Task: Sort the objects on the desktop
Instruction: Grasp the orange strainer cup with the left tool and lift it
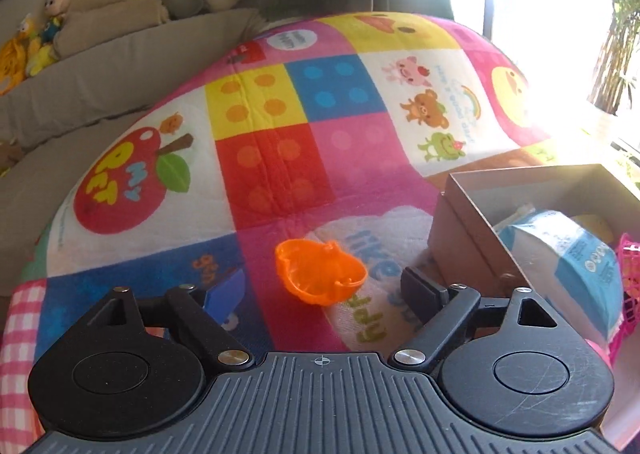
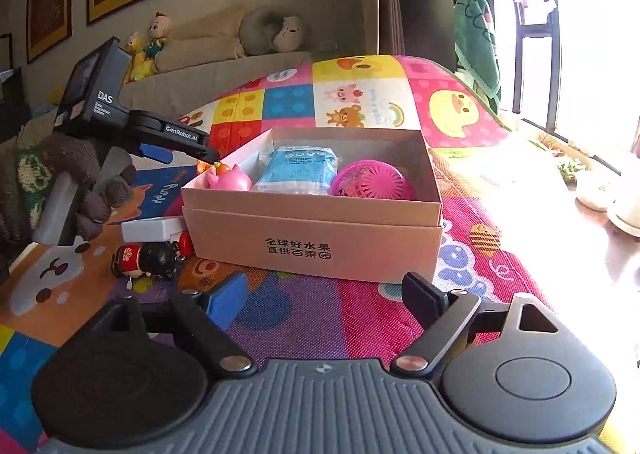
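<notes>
An orange half-shell toy lies on the colourful play mat, between the fingers of my left gripper. That gripper is open and its pads stand clear of the shell. To its right stands an open cardboard box. The right wrist view shows the box holding a pink pig toy, a blue-white packet and a pink mesh ball. My right gripper is open over the mat just in front of the box, with nothing between its fingers. The left gripper, held by a gloved hand, reaches toward the box's far left corner.
A small doll with black hair and a white block lie on the mat left of the box. A grey sofa with plush toys runs behind the mat. Bright windows and pots are at the right.
</notes>
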Action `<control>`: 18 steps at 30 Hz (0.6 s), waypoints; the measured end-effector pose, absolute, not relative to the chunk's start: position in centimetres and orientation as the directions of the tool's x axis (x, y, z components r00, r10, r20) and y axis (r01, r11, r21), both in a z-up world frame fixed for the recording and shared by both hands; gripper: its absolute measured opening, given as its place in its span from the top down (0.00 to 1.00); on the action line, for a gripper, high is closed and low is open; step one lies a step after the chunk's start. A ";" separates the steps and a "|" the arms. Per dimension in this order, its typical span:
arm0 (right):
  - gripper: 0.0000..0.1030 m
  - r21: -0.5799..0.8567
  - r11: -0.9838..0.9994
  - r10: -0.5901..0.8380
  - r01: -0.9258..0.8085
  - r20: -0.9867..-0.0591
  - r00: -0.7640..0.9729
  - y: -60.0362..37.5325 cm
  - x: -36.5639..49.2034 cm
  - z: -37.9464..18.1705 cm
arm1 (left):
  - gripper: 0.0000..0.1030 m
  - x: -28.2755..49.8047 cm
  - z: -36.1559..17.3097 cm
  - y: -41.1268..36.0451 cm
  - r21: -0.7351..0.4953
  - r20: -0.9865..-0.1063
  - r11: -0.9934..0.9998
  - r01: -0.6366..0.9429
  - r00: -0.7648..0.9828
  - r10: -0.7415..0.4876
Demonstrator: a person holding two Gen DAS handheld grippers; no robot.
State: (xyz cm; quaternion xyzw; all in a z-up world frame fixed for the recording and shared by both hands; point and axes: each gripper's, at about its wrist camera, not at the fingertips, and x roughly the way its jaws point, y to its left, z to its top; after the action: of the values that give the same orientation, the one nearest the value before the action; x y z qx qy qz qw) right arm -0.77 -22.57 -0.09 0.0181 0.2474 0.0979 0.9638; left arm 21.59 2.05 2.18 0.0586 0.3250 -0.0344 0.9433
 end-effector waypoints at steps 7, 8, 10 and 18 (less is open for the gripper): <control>0.10 0.128 0.976 0.218 -0.178 -0.476 0.852 -23.1 -0.5 -0.2 | 0.43 22.8 1.8 2.9 0.082 -0.647 0.994 0.072 0.762 -0.002; 0.09 0.135 0.975 0.220 -0.177 -0.472 0.854 -23.3 -0.5 -0.2 | 0.43 21.8 2.4 3.0 0.079 -0.637 0.994 0.077 0.771 -0.009; 0.05 0.144 0.976 0.214 -0.166 -0.464 0.860 -23.5 -0.7 -0.2 | 0.44 18.9 4.4 3.2 0.060 -0.598 0.995 0.085 0.801 -0.032; 0.00 0.180 0.981 0.152 -0.076 -0.458 0.876 -24.4 -0.5 -0.1 | 0.43 2.2 9.2 -1.5 -0.030 -0.459 0.917 0.397 0.810 -0.365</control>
State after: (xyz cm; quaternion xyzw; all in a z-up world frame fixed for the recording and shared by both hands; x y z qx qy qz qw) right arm -0.48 -24.41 -0.06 0.0787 0.2419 0.0590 0.9653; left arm 2.18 -1.50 9.19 0.0337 0.2346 -0.2005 0.9506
